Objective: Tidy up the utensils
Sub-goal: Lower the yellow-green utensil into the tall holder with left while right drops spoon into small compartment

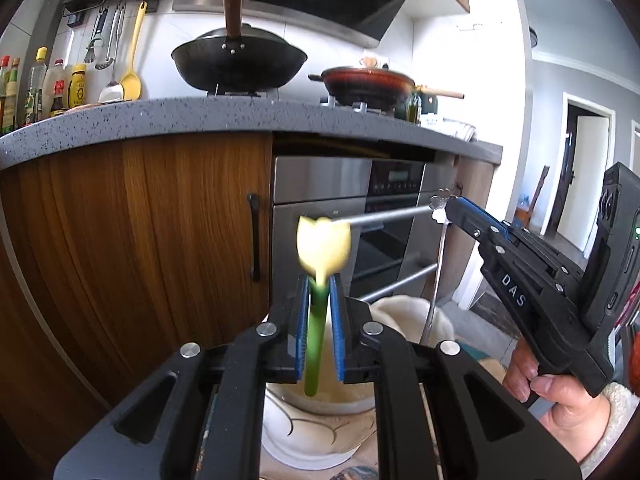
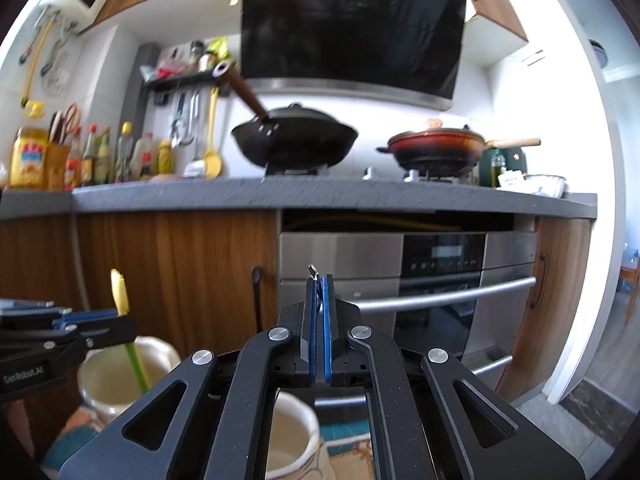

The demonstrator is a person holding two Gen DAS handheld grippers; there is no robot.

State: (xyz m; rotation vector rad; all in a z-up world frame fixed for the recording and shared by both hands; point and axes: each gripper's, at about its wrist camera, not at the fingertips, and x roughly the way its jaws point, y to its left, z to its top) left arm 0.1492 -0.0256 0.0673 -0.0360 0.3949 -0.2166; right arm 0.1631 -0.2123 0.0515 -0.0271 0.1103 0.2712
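Nearest the left wrist camera, the left tongs [image 1: 319, 320] are closed on the green stem of a tulip-shaped utensil [image 1: 323, 249]; its pale yellow flower-like head stands upright just above the blue pads, and the stem runs down between them. Directly beneath, a cream ceramic jar [image 1: 320, 404] sits with its mouth open upward; the stem's lower end hangs at or just over that mouth, though whether it touches the rim cannot be told.

In the right wrist view, the right tongs [image 2: 320, 292] are pressed nearly together on a thin metal utensil [image 2: 313, 271], only the top of which pokes out above the pads. From the left camera the same piece shows as a slim silvery rod [image 1: 436, 272] hanging down from the right tongs [image 1: 444, 206], with a small ornamental end at the grip. Its lower part reaches toward a second cream jar [image 1: 408, 312]. In the right view the left jar [image 2: 120, 376] stands beside another jar [image 2: 292, 436] that lies under the right tongs.

Farther off, wooden cabinet doors [image 1: 140, 220] and a steel oven [image 1: 360, 208] face the cameras. On the grey tabletop [image 1: 200, 116] above, a black wok [image 1: 239, 62] and a red pan [image 1: 370, 80] sit on the stove, with bottles [image 1: 48, 88] at the left.
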